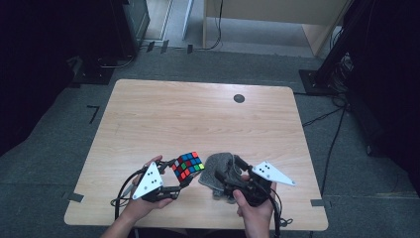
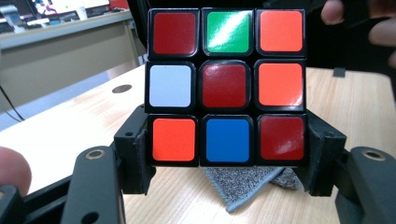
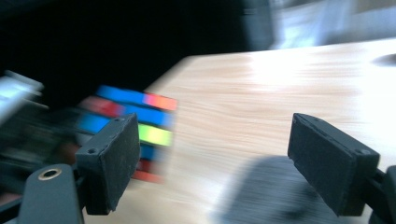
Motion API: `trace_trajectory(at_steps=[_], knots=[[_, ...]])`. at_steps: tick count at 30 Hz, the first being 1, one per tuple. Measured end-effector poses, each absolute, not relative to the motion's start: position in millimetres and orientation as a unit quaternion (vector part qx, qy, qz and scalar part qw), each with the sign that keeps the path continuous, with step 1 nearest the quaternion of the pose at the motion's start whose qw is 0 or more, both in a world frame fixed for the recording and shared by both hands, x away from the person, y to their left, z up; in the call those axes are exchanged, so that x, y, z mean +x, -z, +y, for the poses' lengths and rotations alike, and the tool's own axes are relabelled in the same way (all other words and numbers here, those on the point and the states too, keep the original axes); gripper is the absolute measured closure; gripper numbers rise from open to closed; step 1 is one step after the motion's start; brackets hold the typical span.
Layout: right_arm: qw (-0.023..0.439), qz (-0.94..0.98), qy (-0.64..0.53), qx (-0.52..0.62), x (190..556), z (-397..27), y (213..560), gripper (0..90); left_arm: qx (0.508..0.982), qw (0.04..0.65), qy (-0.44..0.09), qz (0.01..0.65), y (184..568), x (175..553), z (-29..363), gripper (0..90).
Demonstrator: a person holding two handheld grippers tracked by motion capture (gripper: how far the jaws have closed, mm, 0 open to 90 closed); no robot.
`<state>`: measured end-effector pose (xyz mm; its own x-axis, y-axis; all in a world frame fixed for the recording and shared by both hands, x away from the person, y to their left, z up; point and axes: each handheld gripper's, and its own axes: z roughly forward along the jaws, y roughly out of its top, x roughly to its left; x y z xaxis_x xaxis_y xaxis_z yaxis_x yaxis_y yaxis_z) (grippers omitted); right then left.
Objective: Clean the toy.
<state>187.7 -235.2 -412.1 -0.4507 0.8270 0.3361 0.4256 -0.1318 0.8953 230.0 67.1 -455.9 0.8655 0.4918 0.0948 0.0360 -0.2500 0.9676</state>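
A colour puzzle cube (image 1: 188, 165) is held just above the wooden table (image 1: 198, 114), near its front edge. My left gripper (image 1: 179, 173) is shut on it. In the left gripper view the two pads press the lower row of the cube (image 2: 227, 88) from both sides, around my left gripper (image 2: 229, 156). A crumpled grey cloth (image 1: 218, 166) lies on the table right of the cube and shows under it (image 2: 247, 184). My right gripper (image 1: 230, 170) hovers over the cloth. In its own blurred view my right gripper (image 3: 229, 158) stands open and holds nothing, with the cube (image 3: 140, 126) beyond its left jaw.
A small dark round mark (image 1: 239, 98) sits near the table's far edge. Beyond the table are grey carpet, a black stand (image 1: 317, 82) at the right with cables (image 1: 332, 139) trailing down, and dark equipment (image 1: 106, 64) at the back left.
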Motion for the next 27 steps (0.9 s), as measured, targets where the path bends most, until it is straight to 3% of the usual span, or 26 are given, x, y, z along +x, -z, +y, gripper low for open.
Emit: trace_trajectory(at_steps=[3,10,17,27], knots=[[0.218,0.652,-0.521,0.506,193.5,-242.8,424.3,18.5,0.763,0.588,-0.194,0.187,455.5,232.3,69.7,34.0],[0.233,0.69,-0.438,0.527,212.3,-244.3,468.6,18.6,0.752,0.593,-0.188,0.218,453.4,236.6,75.9,34.0],[0.195,0.722,-0.407,0.524,219.0,-232.9,494.4,18.8,0.753,0.592,-0.179,0.226,454.2,238.3,77.0,34.0],[0.21,0.739,-0.372,0.522,219.9,-225.2,512.5,24.4,0.756,0.579,-0.193,0.239,452.1,236.7,75.2,33.9]])
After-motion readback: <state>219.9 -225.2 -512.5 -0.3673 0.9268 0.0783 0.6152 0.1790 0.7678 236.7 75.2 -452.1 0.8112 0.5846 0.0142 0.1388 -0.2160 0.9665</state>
